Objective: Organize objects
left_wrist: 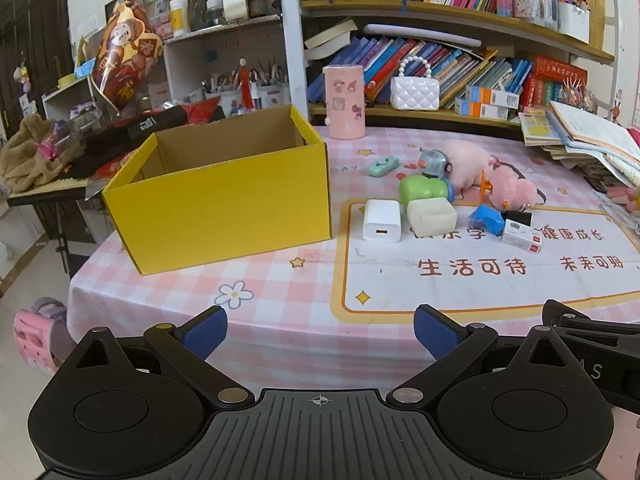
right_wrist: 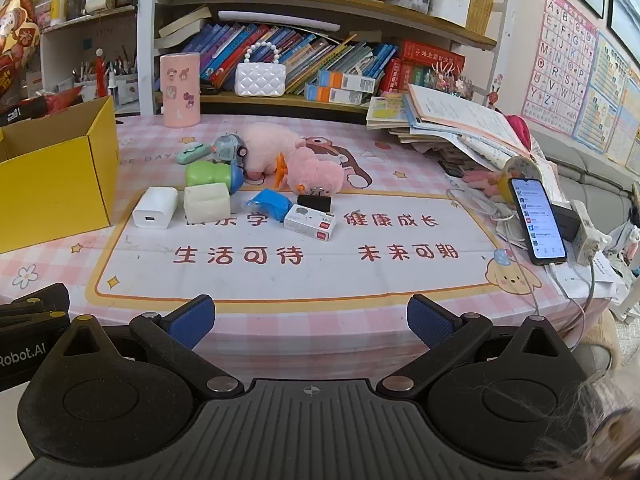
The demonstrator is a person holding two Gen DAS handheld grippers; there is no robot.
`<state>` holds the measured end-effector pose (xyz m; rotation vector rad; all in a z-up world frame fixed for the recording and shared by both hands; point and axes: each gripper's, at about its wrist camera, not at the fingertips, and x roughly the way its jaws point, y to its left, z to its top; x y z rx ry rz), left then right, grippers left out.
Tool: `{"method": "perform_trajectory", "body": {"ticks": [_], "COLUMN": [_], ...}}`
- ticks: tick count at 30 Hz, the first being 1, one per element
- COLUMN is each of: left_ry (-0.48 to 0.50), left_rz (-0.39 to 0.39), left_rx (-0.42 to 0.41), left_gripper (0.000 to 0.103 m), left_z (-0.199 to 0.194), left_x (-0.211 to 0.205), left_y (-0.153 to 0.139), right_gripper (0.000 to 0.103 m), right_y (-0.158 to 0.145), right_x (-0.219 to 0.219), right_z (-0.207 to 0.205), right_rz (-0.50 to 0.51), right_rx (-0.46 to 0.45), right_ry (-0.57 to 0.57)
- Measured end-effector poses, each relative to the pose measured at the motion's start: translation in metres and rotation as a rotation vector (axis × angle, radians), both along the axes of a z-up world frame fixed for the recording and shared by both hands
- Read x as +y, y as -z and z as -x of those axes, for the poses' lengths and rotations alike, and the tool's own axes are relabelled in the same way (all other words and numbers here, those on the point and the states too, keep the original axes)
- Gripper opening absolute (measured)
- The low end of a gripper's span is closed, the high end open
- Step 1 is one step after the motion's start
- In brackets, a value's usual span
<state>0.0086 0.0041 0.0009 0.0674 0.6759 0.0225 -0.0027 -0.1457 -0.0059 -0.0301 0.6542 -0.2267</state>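
Observation:
An open yellow cardboard box [left_wrist: 224, 208] [right_wrist: 52, 184] stands at the table's left, and its visible inside looks empty. Right of it lies a cluster: a white charger [left_wrist: 382, 220] [right_wrist: 155, 208], a cream block [left_wrist: 431, 216] [right_wrist: 207, 203], a green toy [left_wrist: 422, 190] [right_wrist: 208, 173], a blue packet [left_wrist: 486, 219] [right_wrist: 269, 204], a small white carton [left_wrist: 522, 236] [right_wrist: 309, 222], a black clip [right_wrist: 315, 202], two pink plush toys [left_wrist: 512, 188] [right_wrist: 316, 174], a toy car [right_wrist: 228, 147] and a mint case [left_wrist: 383, 167]. My left gripper [left_wrist: 320, 334] and right gripper [right_wrist: 310, 320] hover open over the near table edge, both with nothing between their fingers.
A pink cylinder [right_wrist: 180, 90] stands at the back by bookshelves [right_wrist: 320, 52]. Stacked books [right_wrist: 452, 124] and a lit phone [right_wrist: 538, 220] with cables occupy the right side. The pink checked tablecloth [left_wrist: 248, 280] has bare room in front of the cluster.

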Motion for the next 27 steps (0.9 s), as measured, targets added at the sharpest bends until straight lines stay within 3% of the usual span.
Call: {"method": "perform_trajectory", "body": {"ticks": [27], "left_ry": [-0.008], "left_rz": [0.006], "left_rx": [0.0], "left_gripper": [0.101], "left_z": [-0.0024], "left_x": [0.0028], "left_y": [0.0039], "right_gripper": [0.103], "right_y": [0.0014], "right_x": [0.0033], "right_z": [-0.0023], "right_rz": [0.002], "right_rx": [0.005], "right_ry": [-0.004]}}
